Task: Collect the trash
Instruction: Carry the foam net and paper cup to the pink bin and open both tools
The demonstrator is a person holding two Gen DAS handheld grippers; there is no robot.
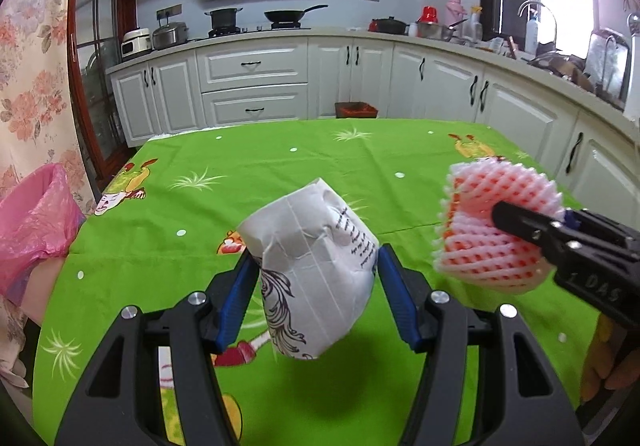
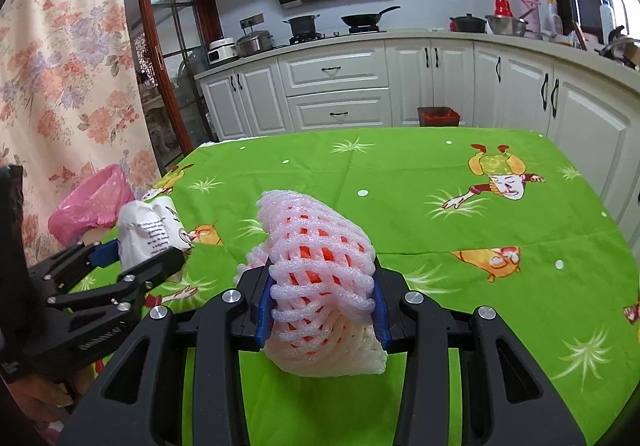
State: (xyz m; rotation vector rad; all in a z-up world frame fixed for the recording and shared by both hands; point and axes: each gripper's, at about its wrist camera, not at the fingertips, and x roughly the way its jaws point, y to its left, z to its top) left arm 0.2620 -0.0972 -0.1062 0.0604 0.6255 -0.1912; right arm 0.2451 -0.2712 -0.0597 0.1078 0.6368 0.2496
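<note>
A crumpled white paper (image 1: 316, 266) with black print and a drawing hangs above the green tablecloth (image 1: 280, 157), and my left gripper (image 1: 318, 254) is shut on it between its blue pads. To its right, a white foam fruit net (image 1: 492, 230) with orange-red showing through is pinched by my right gripper (image 1: 516, 221). In the right wrist view the same foam net (image 2: 320, 246) fills the right gripper (image 2: 322, 278), which is shut on it. There the left gripper (image 2: 140, 254) holds the paper (image 2: 148, 230) at the left, close to a pink bag (image 2: 92, 205).
The pink plastic bag (image 1: 32, 221) lines a bin at the table's left edge, beside a floral curtain (image 1: 28, 65). White cabinets (image 1: 256, 85) and a counter with pots run behind the table. A small red-lined bin (image 1: 356, 109) stands on the floor beyond the far edge.
</note>
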